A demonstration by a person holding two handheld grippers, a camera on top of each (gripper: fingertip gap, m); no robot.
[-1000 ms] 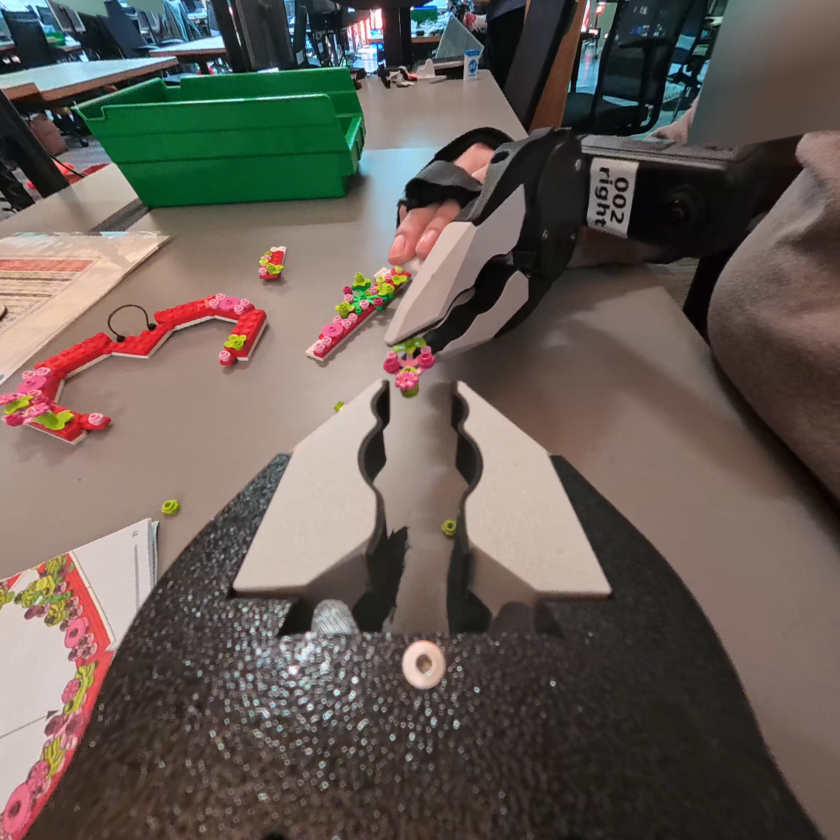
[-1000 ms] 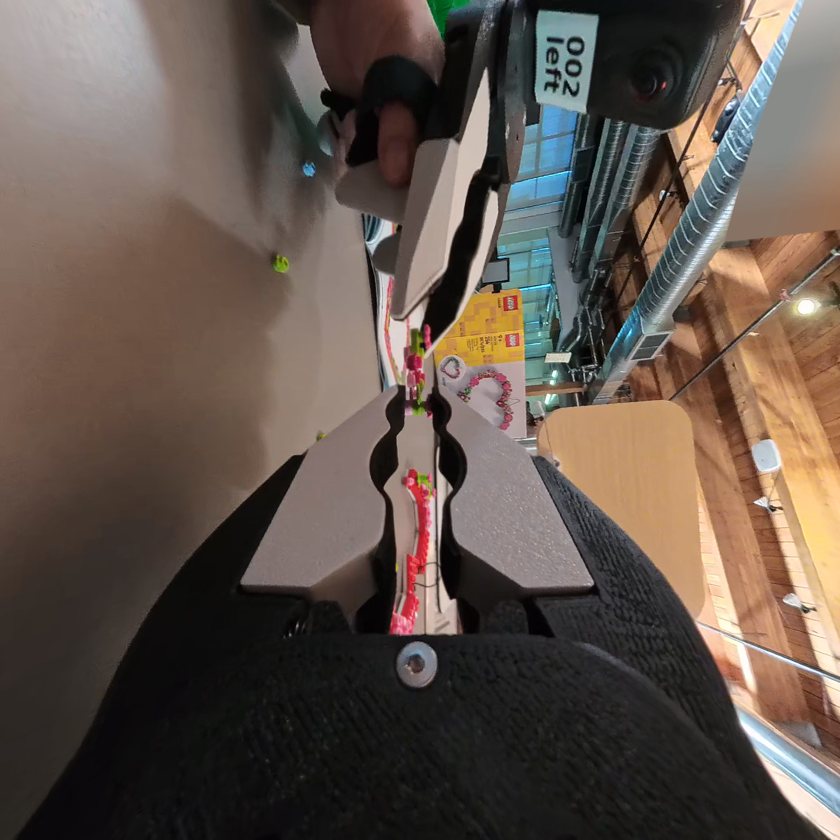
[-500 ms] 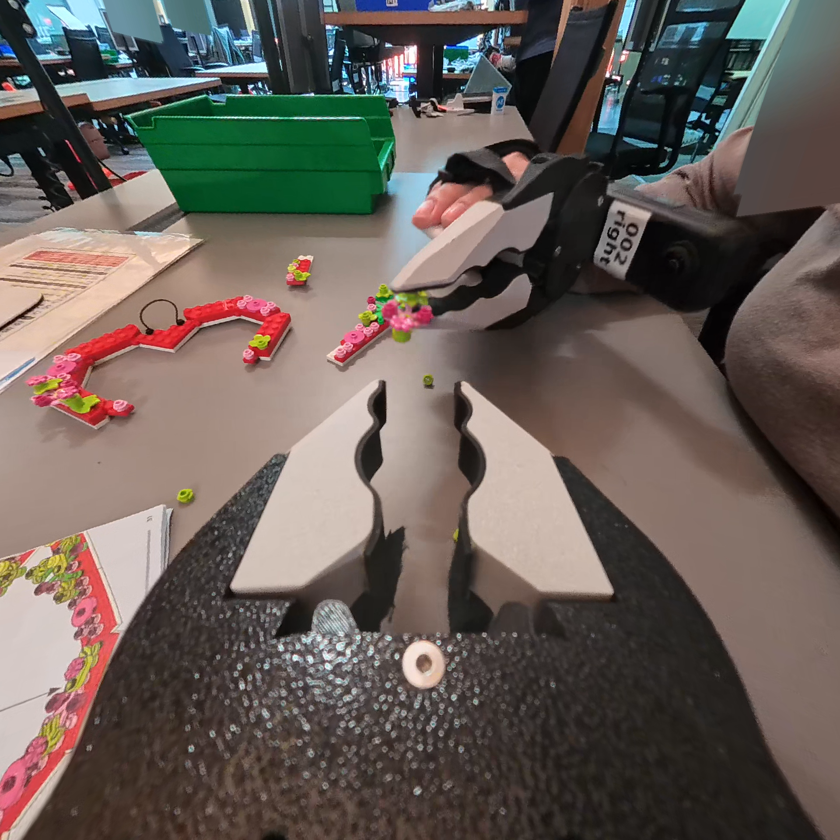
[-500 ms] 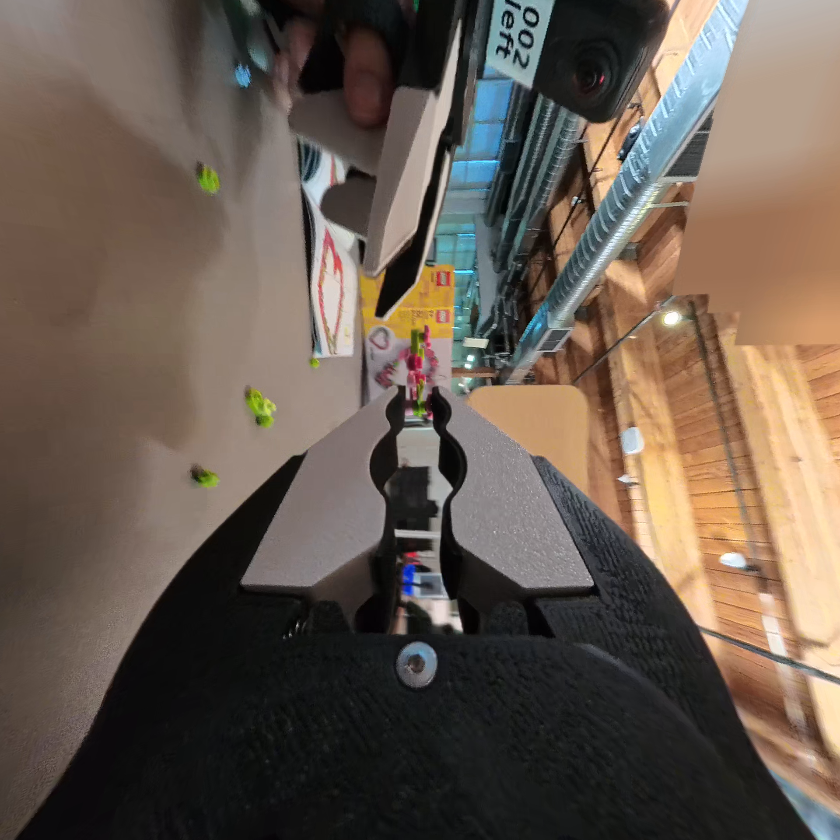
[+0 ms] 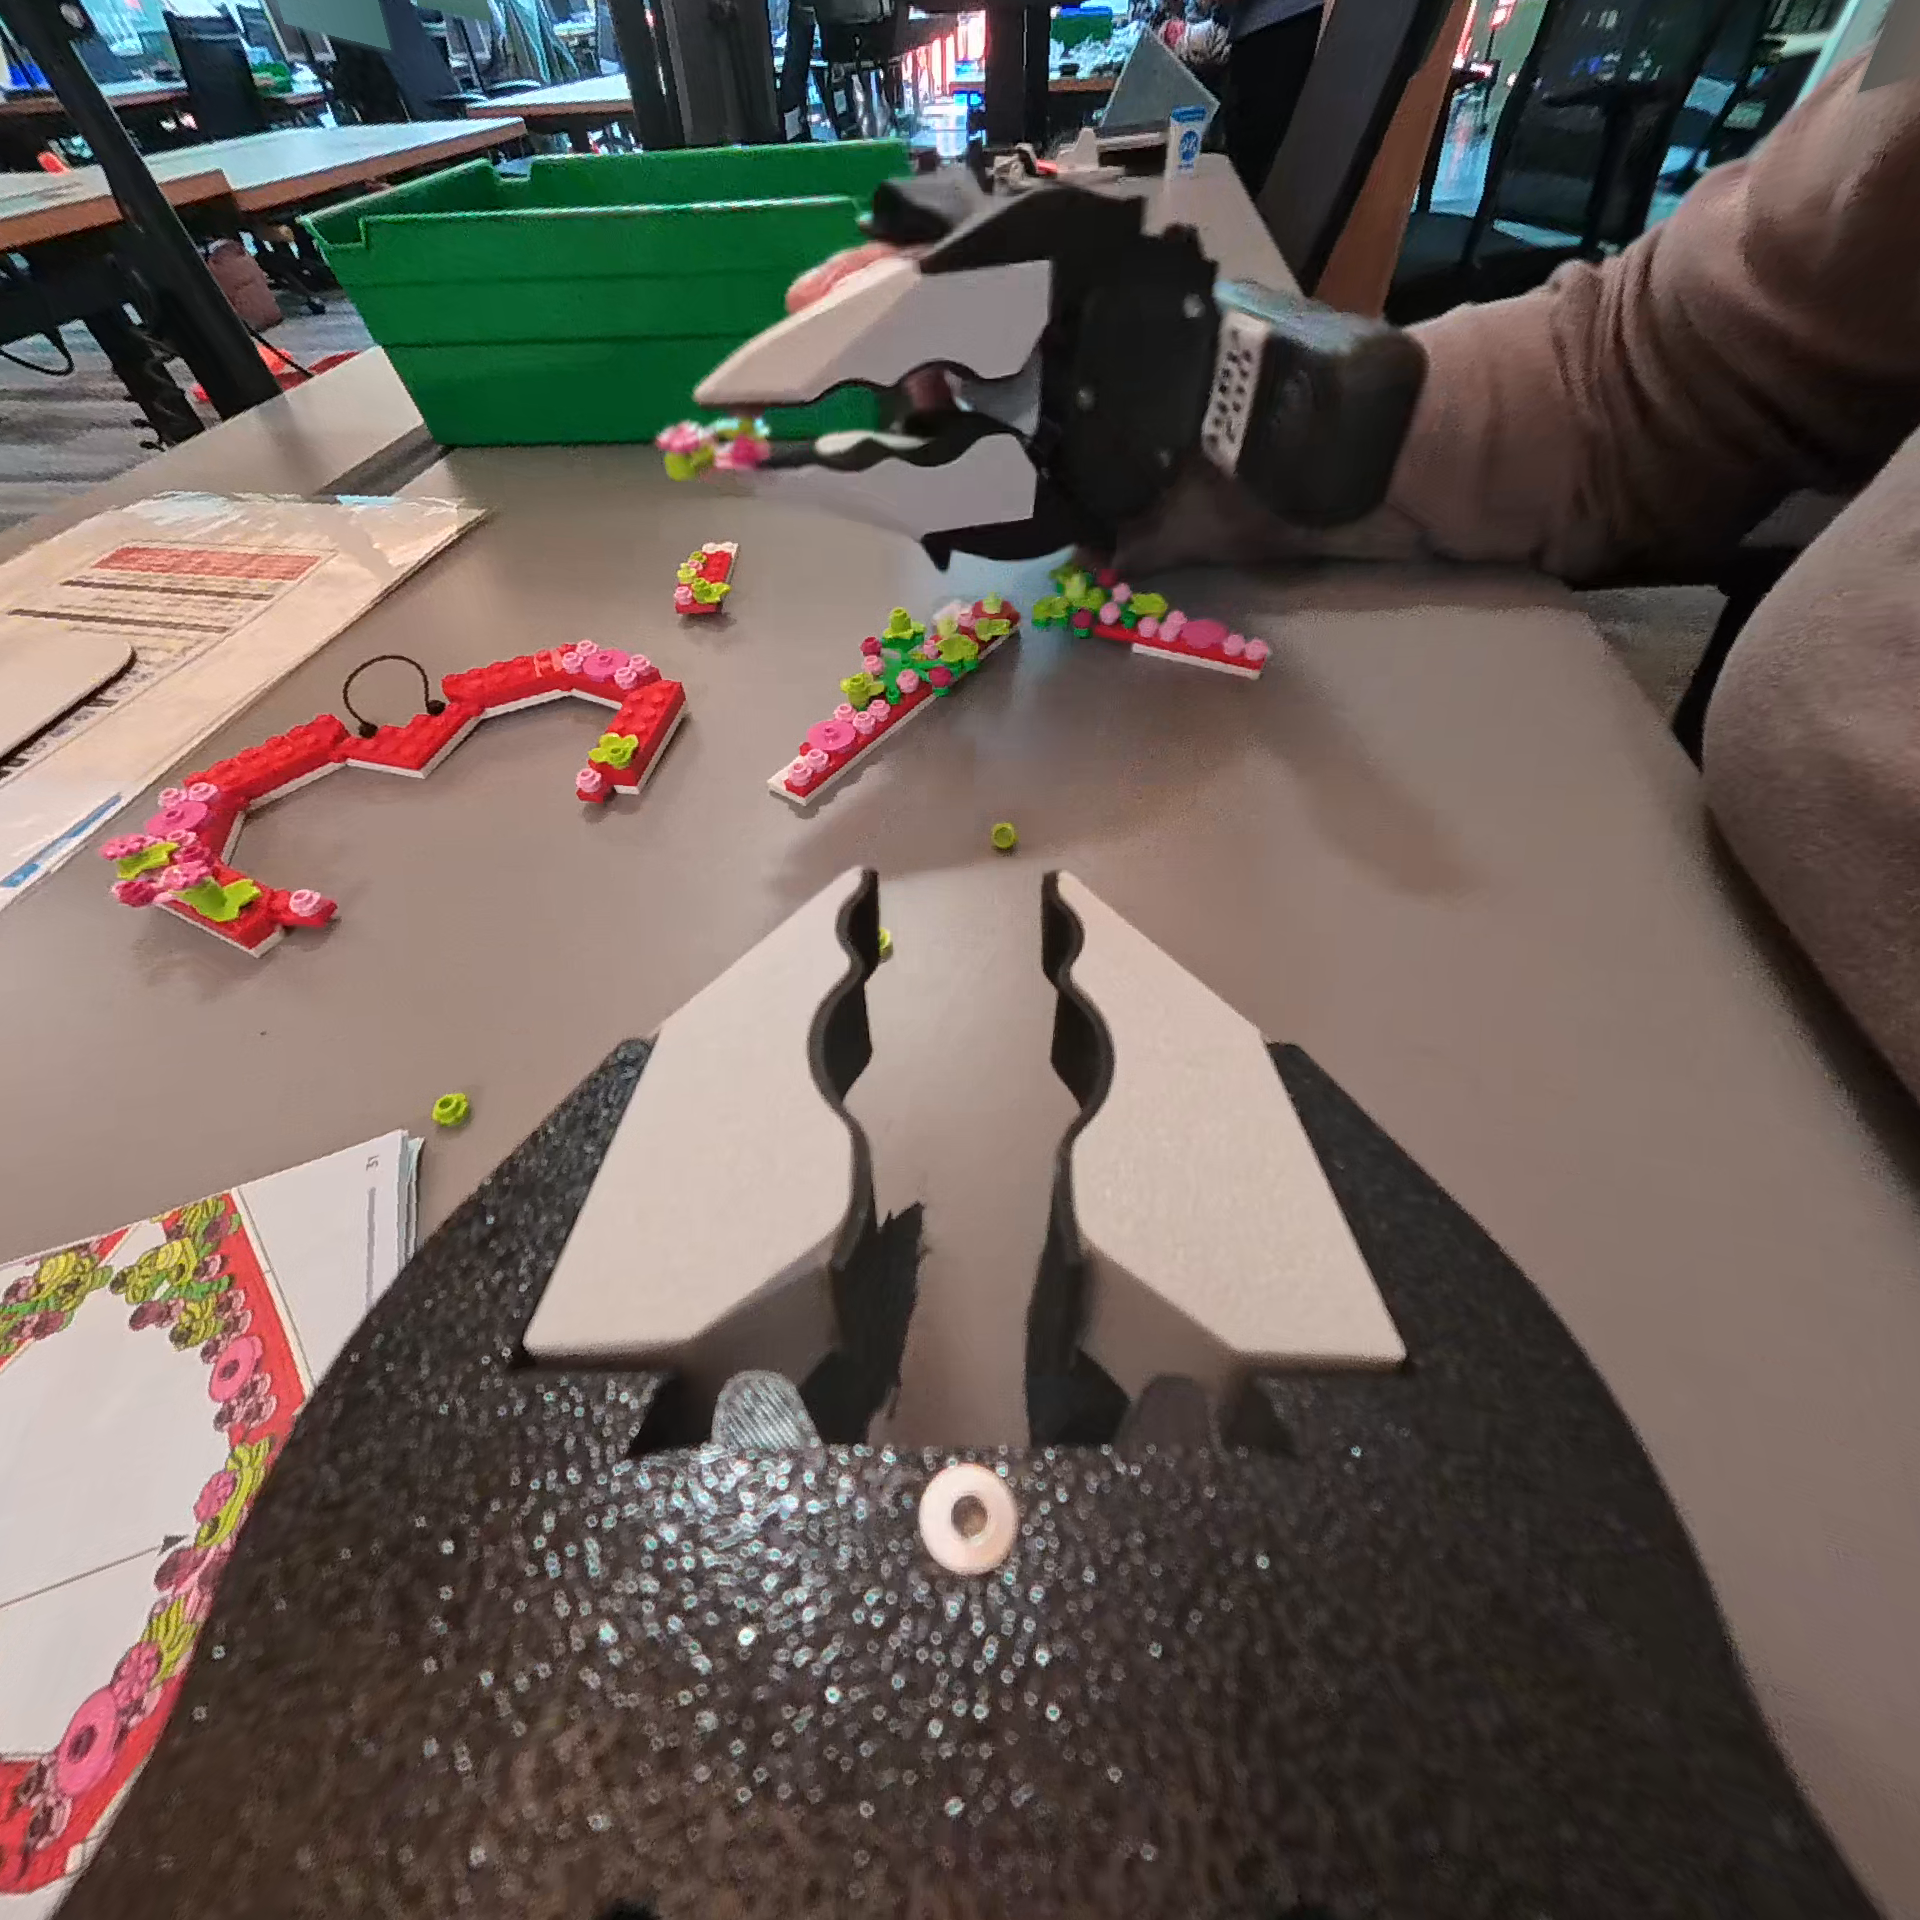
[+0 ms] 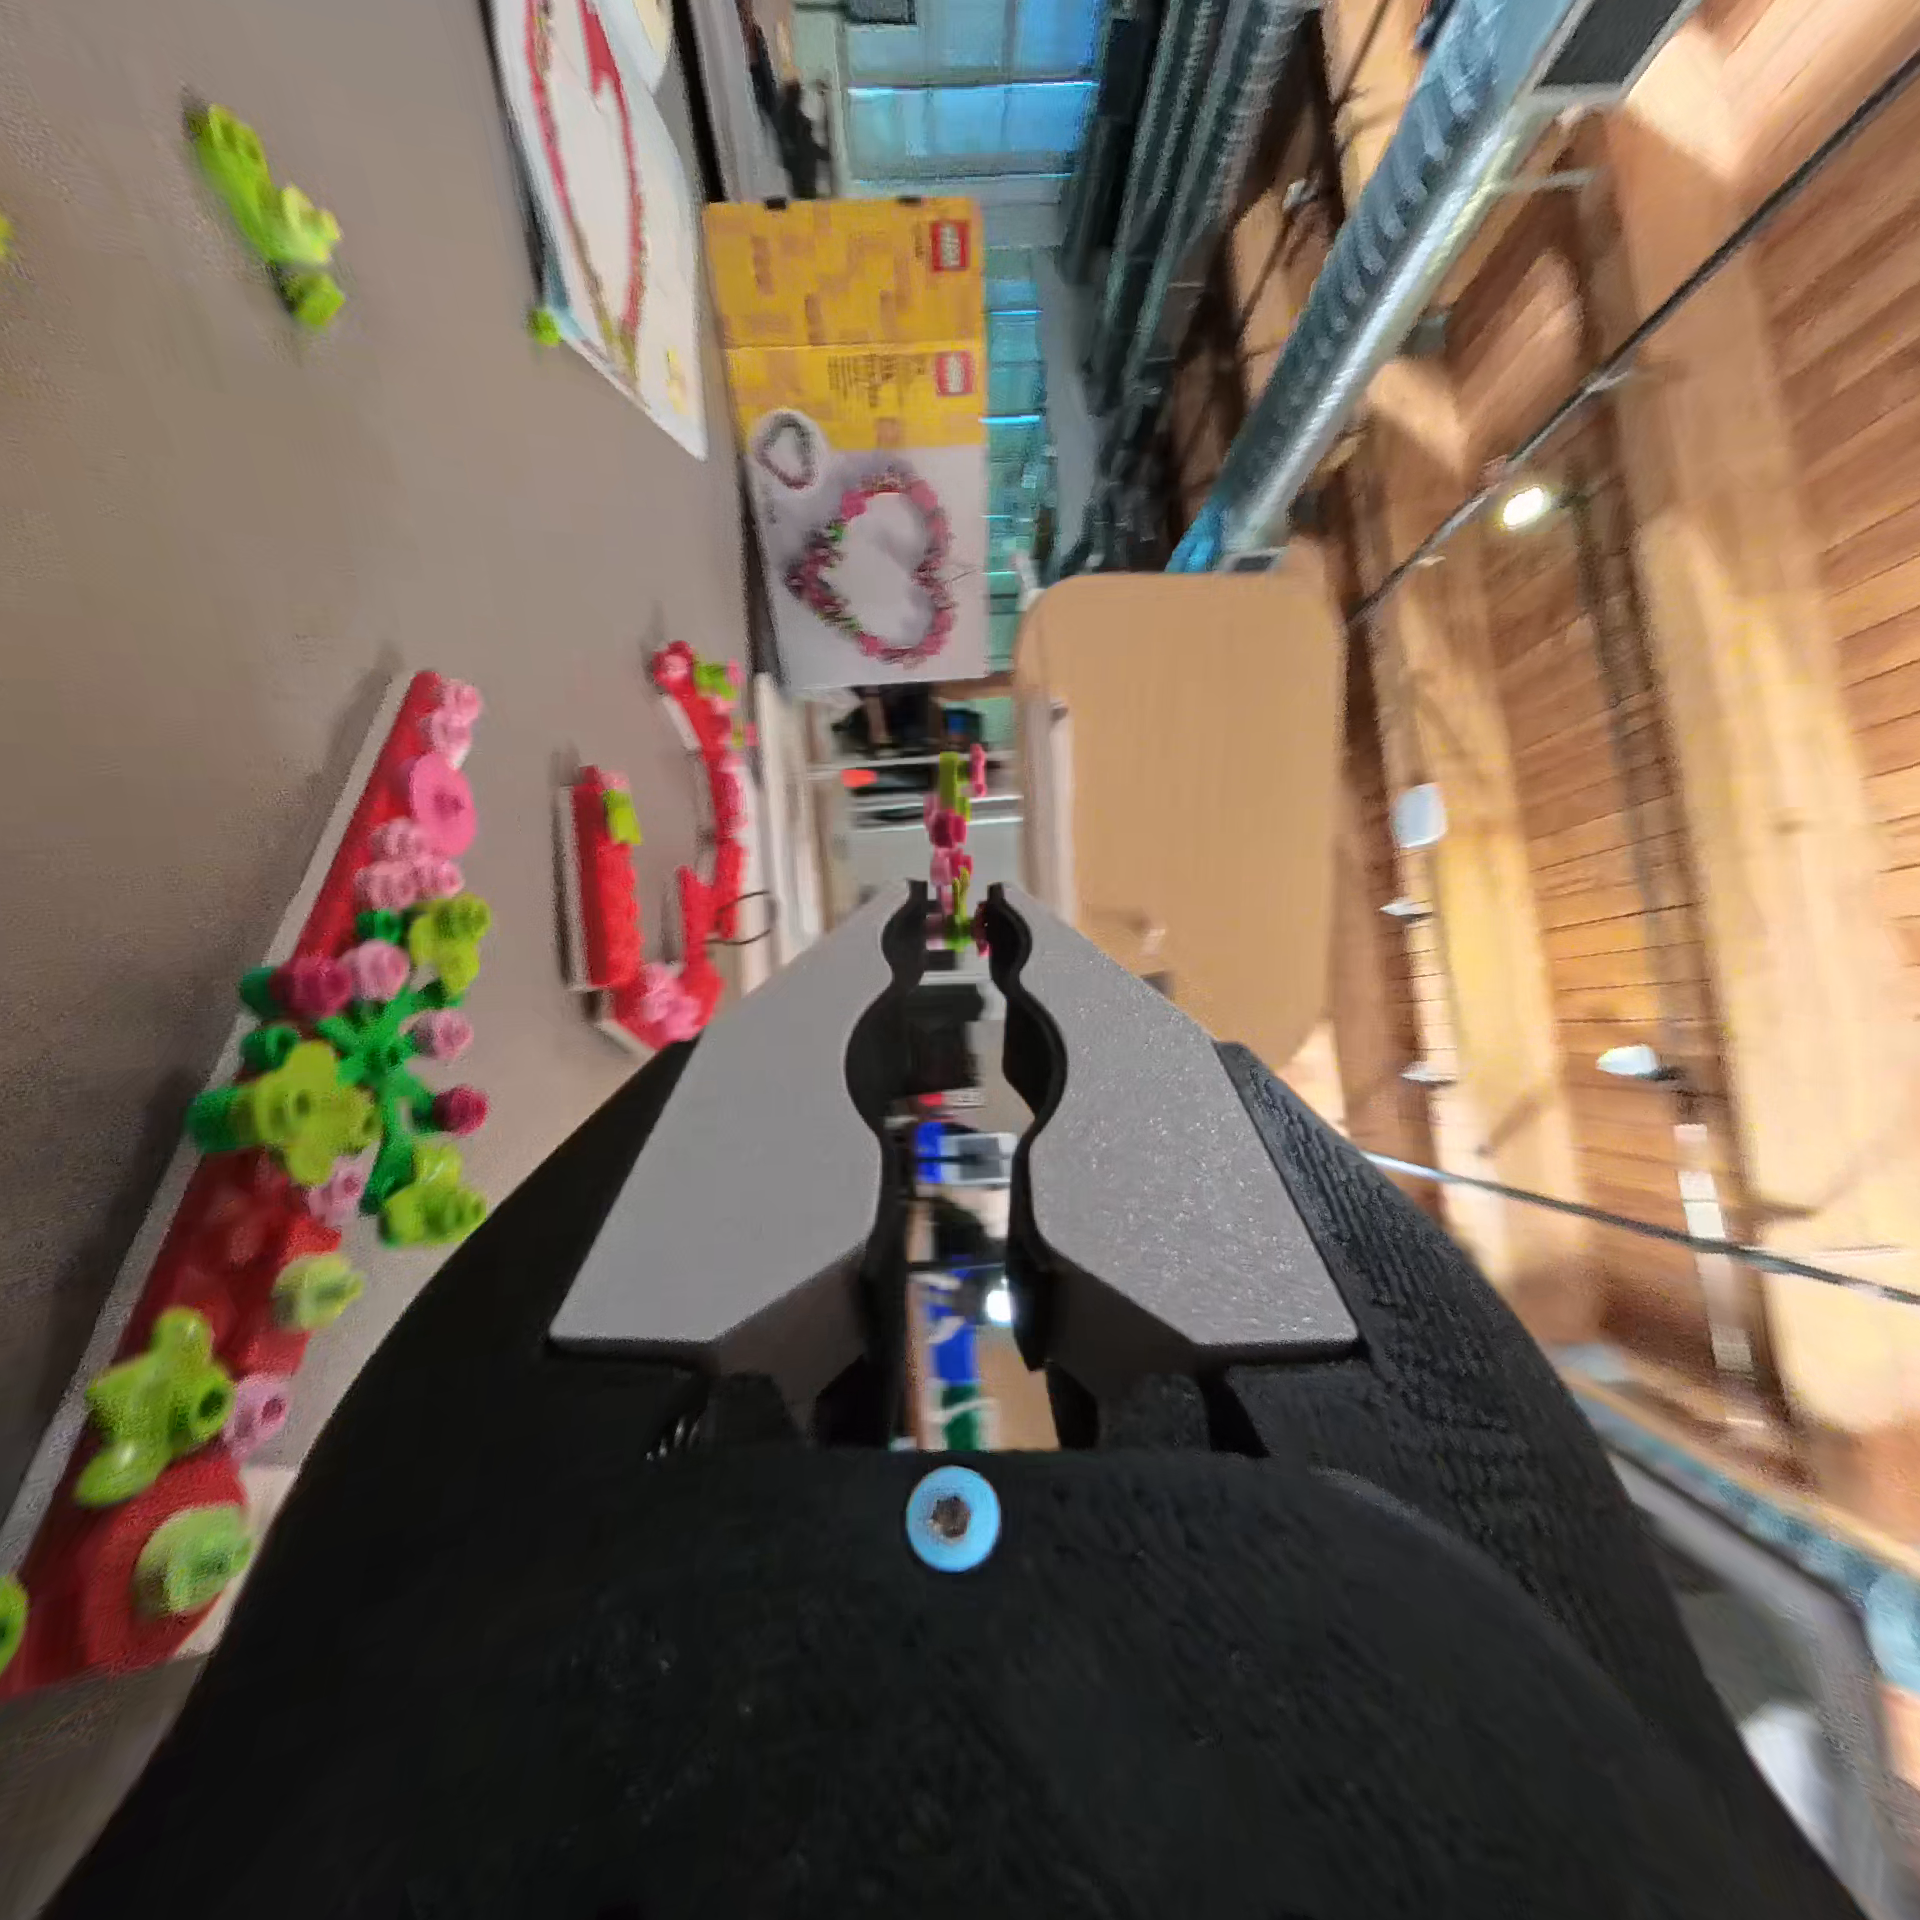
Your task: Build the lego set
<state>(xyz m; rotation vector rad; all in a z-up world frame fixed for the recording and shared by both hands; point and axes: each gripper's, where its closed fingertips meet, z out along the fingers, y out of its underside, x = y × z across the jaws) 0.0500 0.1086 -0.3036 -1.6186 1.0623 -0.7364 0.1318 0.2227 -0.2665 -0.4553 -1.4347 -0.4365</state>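
Your right gripper [image 5: 764, 431] pinches a small pink-and-green flower cluster [image 5: 712, 449] at its tips, raised clear of the table [image 5: 1299, 831]. Your left gripper [image 5: 961, 894] hangs spread and empty. You're likely mid-carry: the next move calls for seating the cluster on 1 of the red sections, perhaps the curved red frame [image 5: 405, 738]. The yellow box [image 6: 857, 343] bears a logo and print, left unquoted.

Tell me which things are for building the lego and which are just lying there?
For the build: flower cluster in right gripper, red frame, flowered strips, booklet, loose studs.
Lying about: green bin, laminated sheet.
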